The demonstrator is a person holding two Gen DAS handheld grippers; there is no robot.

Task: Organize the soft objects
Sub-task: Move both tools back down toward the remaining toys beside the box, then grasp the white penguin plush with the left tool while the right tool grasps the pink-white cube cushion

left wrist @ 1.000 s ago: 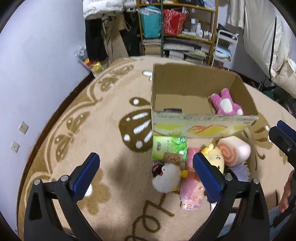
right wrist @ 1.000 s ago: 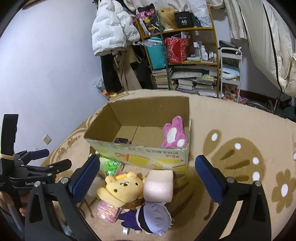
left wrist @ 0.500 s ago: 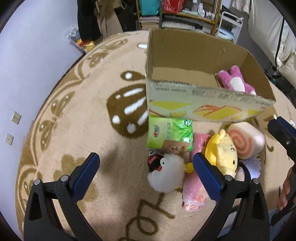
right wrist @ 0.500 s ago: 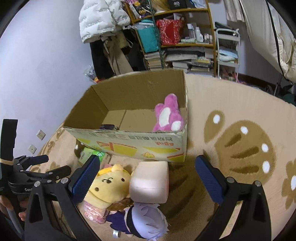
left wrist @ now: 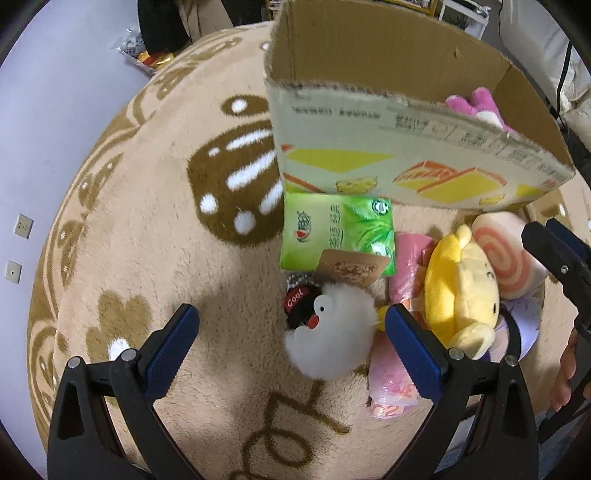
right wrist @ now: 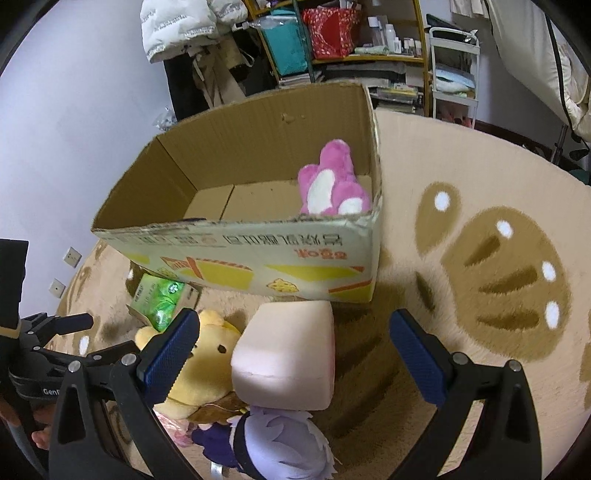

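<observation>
An open cardboard box (left wrist: 369, 162) (right wrist: 258, 258) stands on the rug with a pink plush (right wrist: 332, 188) (left wrist: 476, 107) inside. In front of it lie a white fluffy bird toy (left wrist: 328, 332), a green tissue pack (left wrist: 340, 232) (right wrist: 159, 299), a yellow bear plush (left wrist: 458, 291) (right wrist: 207, 365), a pink swirl-roll cushion (left wrist: 506, 258) (right wrist: 288, 358), a pink packet (left wrist: 391, 384) and a purple-haired doll (right wrist: 280, 443). My left gripper (left wrist: 291, 350) is open, hovering with the white bird between its fingers. My right gripper (right wrist: 291, 354) is open, straddling the roll cushion.
The beige patterned rug (left wrist: 147, 229) covers the floor. Behind the box stand a cluttered shelf (right wrist: 343, 44), hanging coats (right wrist: 192, 33) and a white trolley (right wrist: 454, 70). A purple wall (left wrist: 44, 129) runs along the left. A hand (left wrist: 569, 369) holds the right gripper.
Both grippers have come lower and closer to the toy pile; the box and toys loom larger. Both stay open, and none of the toys has shifted.
</observation>
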